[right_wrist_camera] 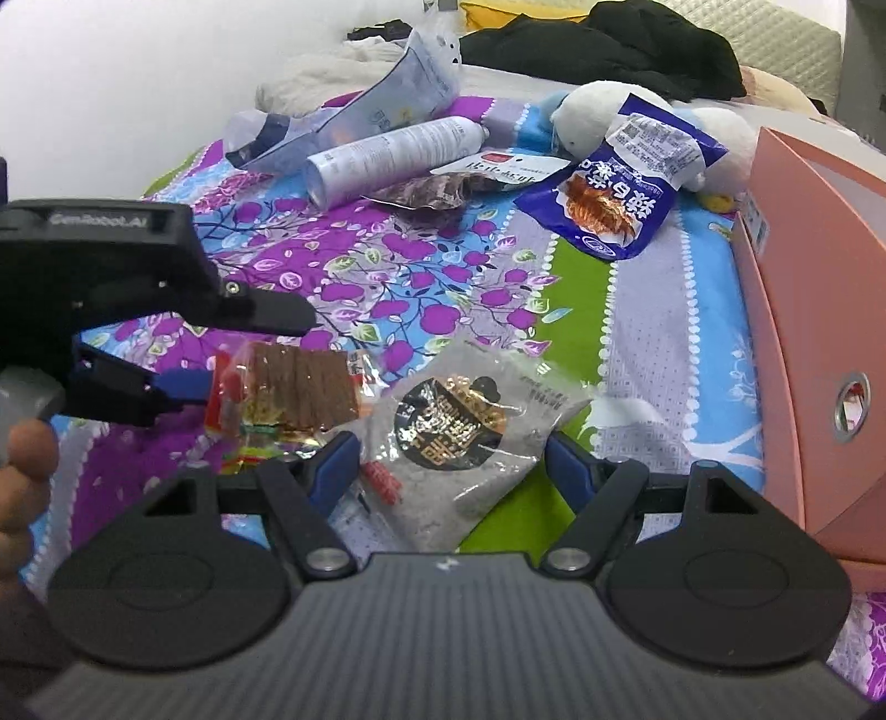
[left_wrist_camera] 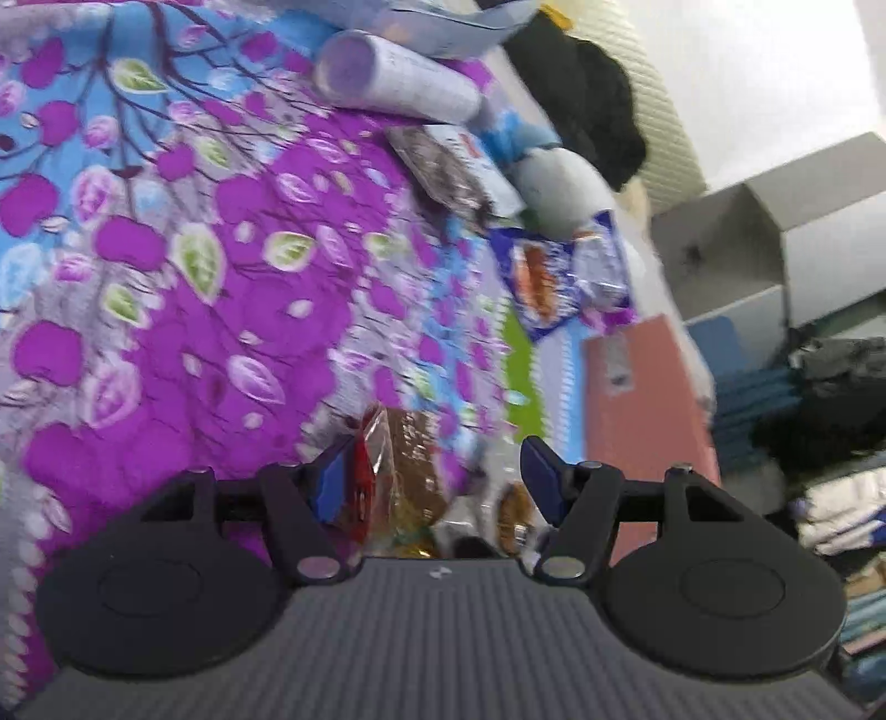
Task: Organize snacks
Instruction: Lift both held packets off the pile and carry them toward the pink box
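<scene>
Snack packets lie on a flowered bedspread (right_wrist_camera: pixel 421 288). A clear packet of brown strips (right_wrist_camera: pixel 293 396) lies at the left; it also shows in the left wrist view (left_wrist_camera: pixel 401 471). My left gripper (left_wrist_camera: pixel 437 476) is open, its left finger touching this packet; it appears in the right wrist view (right_wrist_camera: pixel 183 387). A grey packet with a black and gold label (right_wrist_camera: pixel 459 437) lies between the fingers of my open right gripper (right_wrist_camera: pixel 448 459). A blue packet (right_wrist_camera: pixel 614 205) and a dark snack packet (right_wrist_camera: pixel 437 191) lie farther back.
A pink box (right_wrist_camera: pixel 819 343) stands at the right edge of the bed. A white spray can (right_wrist_camera: pixel 387 155), a pale plastic bag (right_wrist_camera: pixel 387 99), a white plush toy (right_wrist_camera: pixel 603 111) and black clothes (right_wrist_camera: pixel 603 44) lie at the back. Shelves (left_wrist_camera: pixel 775 249) stand beyond.
</scene>
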Tool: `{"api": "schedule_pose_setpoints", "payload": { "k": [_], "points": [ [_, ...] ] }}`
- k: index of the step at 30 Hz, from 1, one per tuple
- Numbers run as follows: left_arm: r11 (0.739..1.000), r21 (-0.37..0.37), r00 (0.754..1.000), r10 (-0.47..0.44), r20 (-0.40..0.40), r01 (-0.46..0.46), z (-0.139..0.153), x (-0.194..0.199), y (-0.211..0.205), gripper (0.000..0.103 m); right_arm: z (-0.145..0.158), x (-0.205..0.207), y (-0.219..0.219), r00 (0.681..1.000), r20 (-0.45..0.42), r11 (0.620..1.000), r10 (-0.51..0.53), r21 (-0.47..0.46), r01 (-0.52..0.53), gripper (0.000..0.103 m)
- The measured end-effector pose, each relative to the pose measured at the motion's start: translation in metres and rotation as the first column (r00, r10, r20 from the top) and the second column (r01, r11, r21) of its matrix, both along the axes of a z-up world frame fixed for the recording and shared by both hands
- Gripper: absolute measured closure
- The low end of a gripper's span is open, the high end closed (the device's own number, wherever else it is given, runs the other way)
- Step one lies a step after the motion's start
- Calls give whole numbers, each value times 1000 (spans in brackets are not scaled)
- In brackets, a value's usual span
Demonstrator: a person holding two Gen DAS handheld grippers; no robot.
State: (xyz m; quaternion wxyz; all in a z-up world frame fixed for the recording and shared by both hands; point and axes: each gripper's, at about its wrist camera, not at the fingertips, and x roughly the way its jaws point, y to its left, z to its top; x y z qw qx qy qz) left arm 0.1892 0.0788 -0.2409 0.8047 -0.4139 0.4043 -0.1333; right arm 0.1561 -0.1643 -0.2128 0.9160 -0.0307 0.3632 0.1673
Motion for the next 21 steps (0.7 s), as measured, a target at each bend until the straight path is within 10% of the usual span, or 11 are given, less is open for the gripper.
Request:
{"api": "schedule_pose_setpoints", "payload": {
  "k": [5, 9, 21],
  "points": [
    [999, 26, 999, -30, 32, 29, 2, -1, -8, 41, 1, -1, -7, 1000, -17, 1000, -13, 18, 14, 27],
    [985, 168, 999, -36, -12, 38, -5, 6, -20, 72, 2, -3, -8, 1000, -19, 999, -21, 25, 22, 27],
    [946, 323, 998, -50, 35, 36, 29, -4, -37, 94, 19, -20, -21, 997, -21, 997, -75, 34, 76, 30]
  ]
}}
